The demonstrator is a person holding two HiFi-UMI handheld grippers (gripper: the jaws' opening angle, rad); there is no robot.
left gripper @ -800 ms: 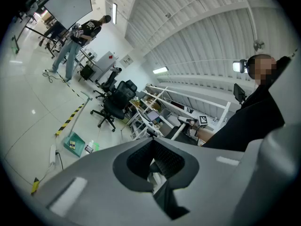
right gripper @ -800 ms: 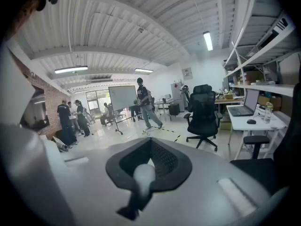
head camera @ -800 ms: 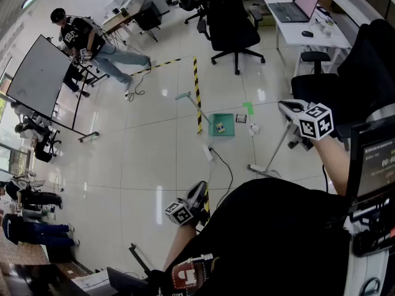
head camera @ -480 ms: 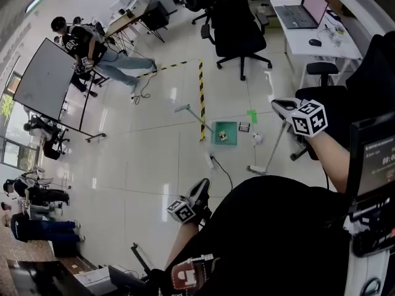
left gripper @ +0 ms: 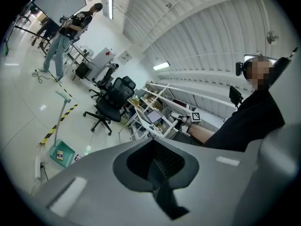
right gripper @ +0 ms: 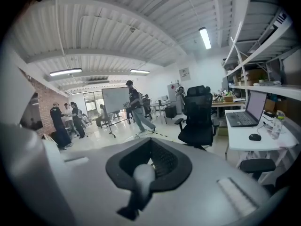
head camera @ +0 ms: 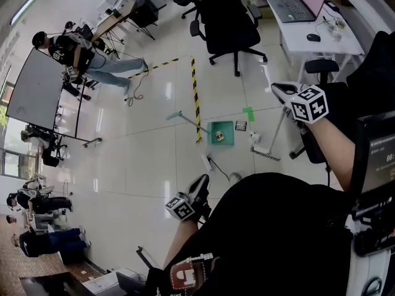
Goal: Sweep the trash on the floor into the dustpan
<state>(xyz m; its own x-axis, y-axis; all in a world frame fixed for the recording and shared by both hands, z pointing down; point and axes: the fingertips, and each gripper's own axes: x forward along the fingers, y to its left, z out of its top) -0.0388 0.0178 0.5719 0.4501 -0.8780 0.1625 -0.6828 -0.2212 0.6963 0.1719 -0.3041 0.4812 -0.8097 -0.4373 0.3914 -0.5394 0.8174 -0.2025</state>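
Head view: green dustpan (head camera: 229, 125), centre of frame on the pale floor (head camera: 154, 153), its long handle slanting to the upper left; one piece of trash (head camera: 217, 135) lies inside it. Just right of the pan: small card (head camera: 241, 126) and white scrap (head camera: 253, 138). Broom (head camera: 276, 132): brush head near the scrap, handle rising to the right gripper (head camera: 281, 92). Right gripper view: jaws clamped on the pale handle. Left gripper (head camera: 199, 187), lower centre: jaws pressed together, nothing between.
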